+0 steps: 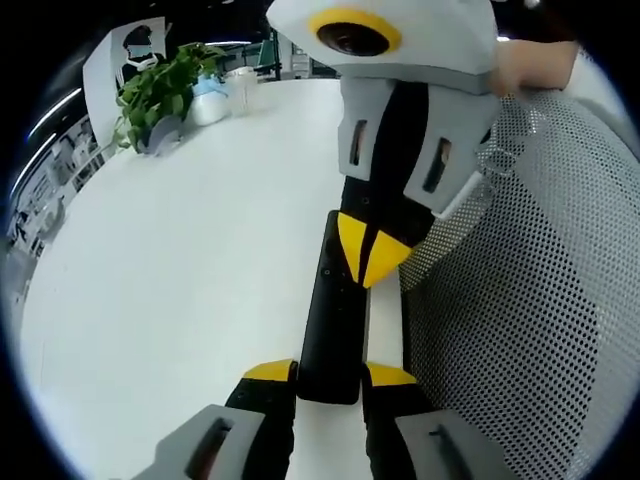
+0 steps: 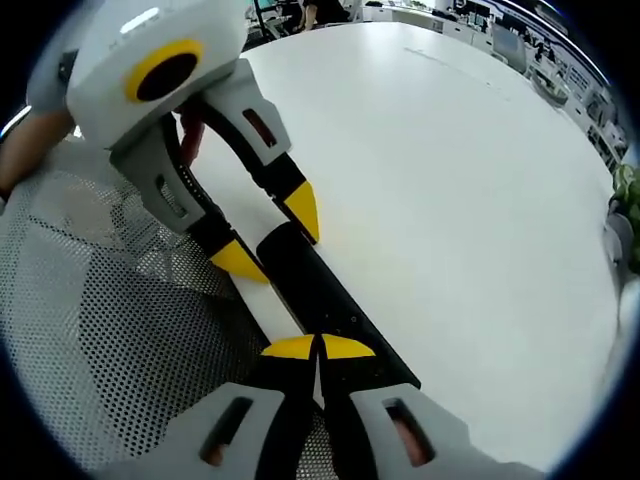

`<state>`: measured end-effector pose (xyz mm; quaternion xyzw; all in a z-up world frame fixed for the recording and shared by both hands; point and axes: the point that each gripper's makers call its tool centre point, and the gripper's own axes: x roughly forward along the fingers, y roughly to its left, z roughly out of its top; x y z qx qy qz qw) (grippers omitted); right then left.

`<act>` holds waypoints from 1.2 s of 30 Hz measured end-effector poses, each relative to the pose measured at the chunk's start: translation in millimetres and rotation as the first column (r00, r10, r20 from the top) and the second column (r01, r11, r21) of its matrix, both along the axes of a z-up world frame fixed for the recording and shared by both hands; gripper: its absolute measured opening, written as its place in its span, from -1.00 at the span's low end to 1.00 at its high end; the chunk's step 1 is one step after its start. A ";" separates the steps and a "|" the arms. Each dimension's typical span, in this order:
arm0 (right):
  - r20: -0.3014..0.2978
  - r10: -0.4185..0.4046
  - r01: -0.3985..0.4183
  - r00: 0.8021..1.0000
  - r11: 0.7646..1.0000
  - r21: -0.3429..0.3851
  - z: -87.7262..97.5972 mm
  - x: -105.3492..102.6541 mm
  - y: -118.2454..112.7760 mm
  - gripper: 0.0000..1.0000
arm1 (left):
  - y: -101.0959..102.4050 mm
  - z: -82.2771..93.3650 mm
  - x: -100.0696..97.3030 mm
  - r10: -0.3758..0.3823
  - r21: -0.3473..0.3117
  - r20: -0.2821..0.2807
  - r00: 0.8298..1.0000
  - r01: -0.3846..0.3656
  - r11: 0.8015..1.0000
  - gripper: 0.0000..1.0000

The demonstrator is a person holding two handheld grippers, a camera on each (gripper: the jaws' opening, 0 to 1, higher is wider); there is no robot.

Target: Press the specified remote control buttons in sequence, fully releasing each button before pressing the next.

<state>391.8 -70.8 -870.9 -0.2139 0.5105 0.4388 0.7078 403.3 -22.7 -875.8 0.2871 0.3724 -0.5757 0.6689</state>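
I saw the remote control (image 1: pixel 333 305) (image 2: pixel 325 295), long, slim and black, lying flat at lower centre of the left gripper view and running diagonally from centre toward lower right in the right gripper view.

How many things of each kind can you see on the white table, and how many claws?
Remote control: 1
Potted plant: 1
White cup-like things by the plant, too small to tell apart well: 2
Mesh chair back: 1
Claws: 2, left claw and right claw
Total: 7
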 end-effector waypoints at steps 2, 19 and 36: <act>-0.001 -0.002 0.002 1.000 1.000 0.001 0.0 0.0 -0.3 -1.00 | -0.1 0.0 0.0 0.002 0.000 0.000 1.000 -0.002 1.000 -0.49; -0.002 -0.028 0.027 1.000 0.999 -0.046 -1.6 3.3 -6.4 -1.00 | -1.0 1.0 1.4 0.037 0.003 -0.013 0.999 -0.037 0.999 -0.52; 0.043 -0.071 0.069 0.997 0.997 0.044 11.8 15.3 2.5 -1.00 | -7.3 -0.6 -1.1 -0.028 0.020 0.027 0.999 0.027 0.999 -0.52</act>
